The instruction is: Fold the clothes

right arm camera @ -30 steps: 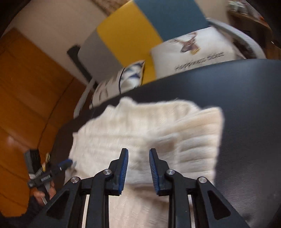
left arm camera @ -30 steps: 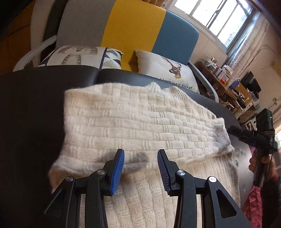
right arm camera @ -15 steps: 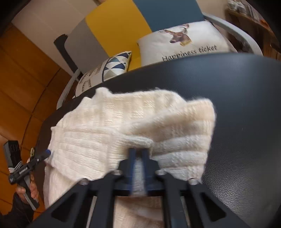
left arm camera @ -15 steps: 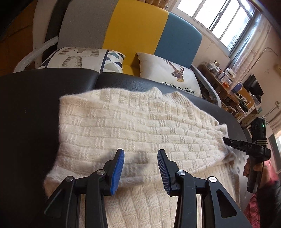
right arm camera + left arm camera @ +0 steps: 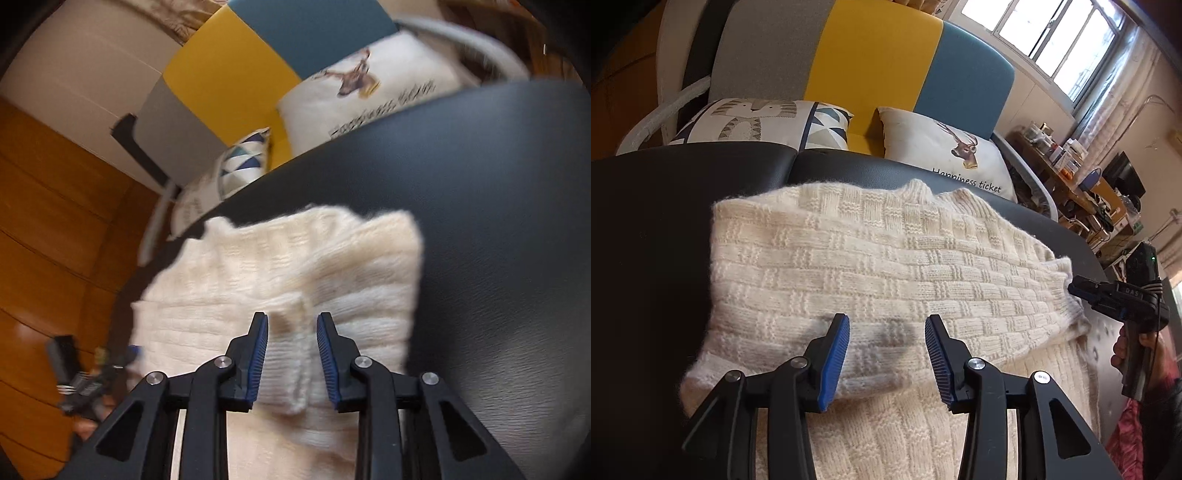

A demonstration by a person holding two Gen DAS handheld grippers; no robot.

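Cream knit sweater: long axis crosswise before you, cuff fold between your opening right gripper; left gripper opening above, empty.

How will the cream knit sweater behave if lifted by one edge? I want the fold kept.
The sweater is probably floppy: it already drapes in soft folds. Its thick knit looks fairly heavy, so it would likely sag. Its fuzzy surface should not slip.

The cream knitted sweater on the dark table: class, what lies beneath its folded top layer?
Under the folded layer of the sweater another layer of the same knit shows nearer the camera, resting on the dark table. Anything between the layers is covered.
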